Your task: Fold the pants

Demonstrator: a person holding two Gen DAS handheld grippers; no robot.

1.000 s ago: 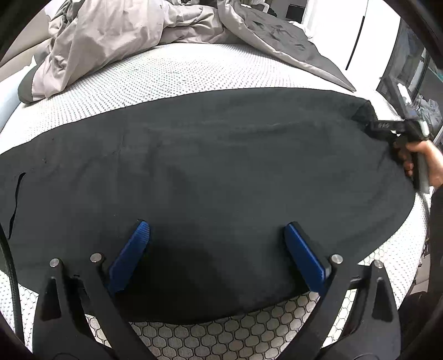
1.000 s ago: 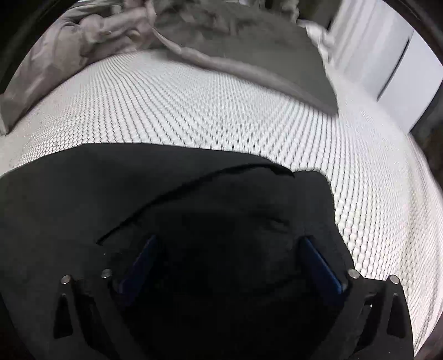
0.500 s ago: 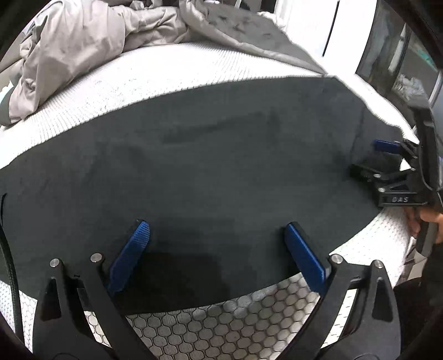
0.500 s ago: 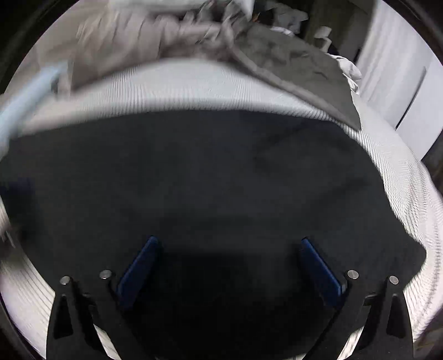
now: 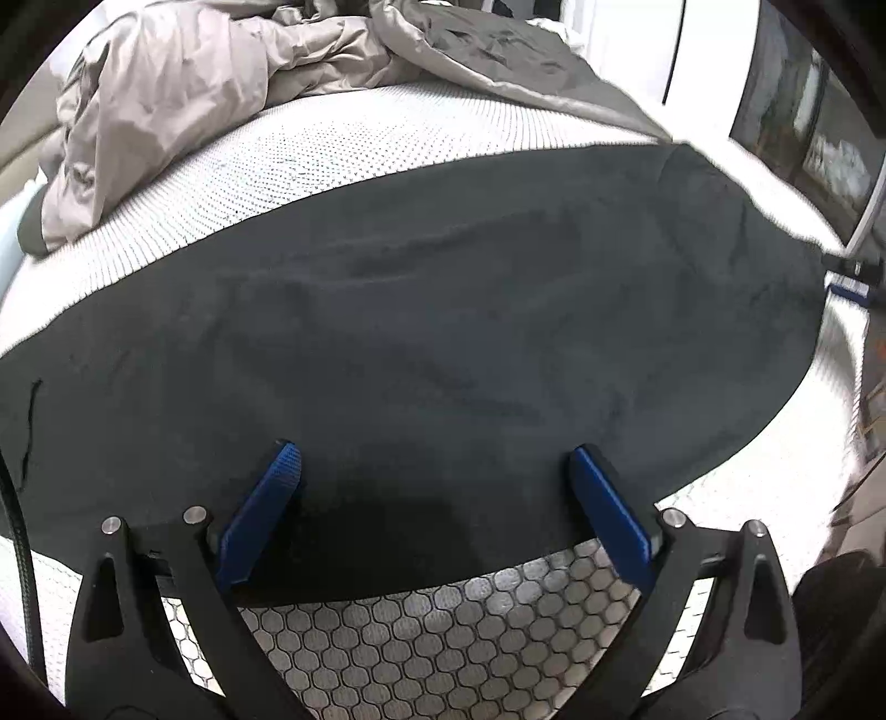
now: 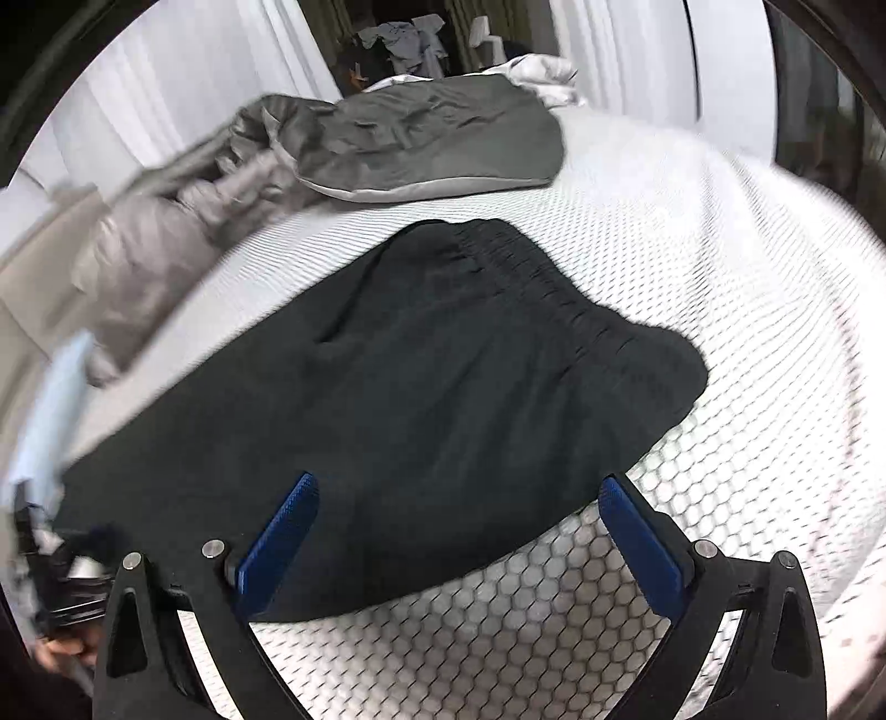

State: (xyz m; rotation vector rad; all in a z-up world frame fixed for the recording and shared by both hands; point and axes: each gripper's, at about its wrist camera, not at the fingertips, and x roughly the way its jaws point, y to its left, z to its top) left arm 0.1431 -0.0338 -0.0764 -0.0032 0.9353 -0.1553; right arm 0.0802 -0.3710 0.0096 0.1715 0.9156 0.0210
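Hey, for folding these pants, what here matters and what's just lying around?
Matters:
pants
left tool, open
right tool, open
mattress

Lying around:
beige duvet
grey blanket
clothes pile

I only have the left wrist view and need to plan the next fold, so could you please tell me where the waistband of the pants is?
Observer: In the right wrist view, the gathered elastic waistband is at the far end of the pants, lying on the mattress.
Operator: Thank you. Is the right gripper holding any fabric?
Observer: No, the right gripper is open and grips nothing; the near edge of the pants shows between its fingers.
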